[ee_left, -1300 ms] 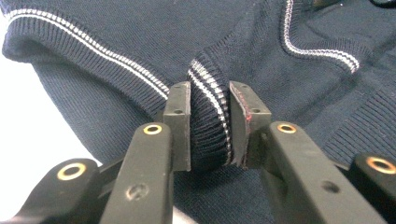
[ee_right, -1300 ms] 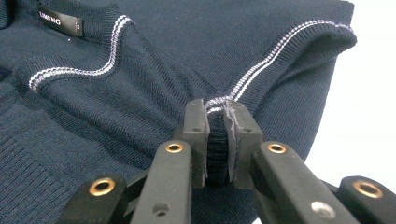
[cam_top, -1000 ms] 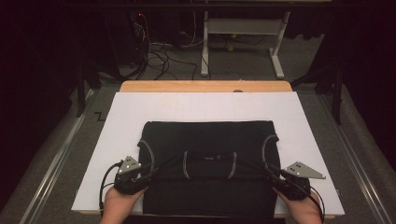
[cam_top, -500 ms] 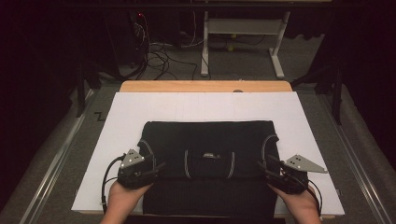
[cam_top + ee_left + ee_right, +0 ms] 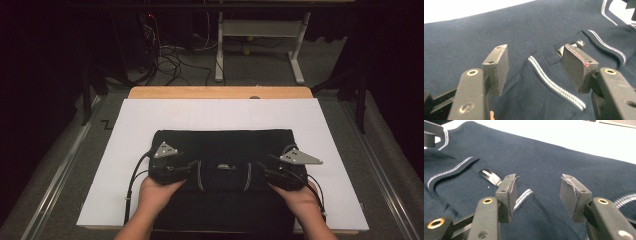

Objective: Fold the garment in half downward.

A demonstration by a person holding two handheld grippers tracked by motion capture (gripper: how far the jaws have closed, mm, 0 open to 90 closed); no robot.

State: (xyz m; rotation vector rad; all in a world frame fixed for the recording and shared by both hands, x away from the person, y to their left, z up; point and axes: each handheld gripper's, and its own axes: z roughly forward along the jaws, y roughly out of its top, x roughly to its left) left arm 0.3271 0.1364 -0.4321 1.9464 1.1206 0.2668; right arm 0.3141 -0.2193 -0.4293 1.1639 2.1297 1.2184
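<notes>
White sheet (image 5: 150, 120) on wooden table; dark navy garment (image 5: 222, 145) folded at lower centre, long axis left to right. Left gripper (image 5: 192, 167) and right gripper (image 5: 260, 167) just opened, half wide, holding nothing, striped trim (image 5: 554, 83) lying loose between jaws.

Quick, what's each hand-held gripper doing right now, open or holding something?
Left hand-held gripper: open, jaws just widened, over the dark garment, pads not pressing it.
Right hand-held gripper: open, jaws just widened, fabric between them but not pinched.
</notes>
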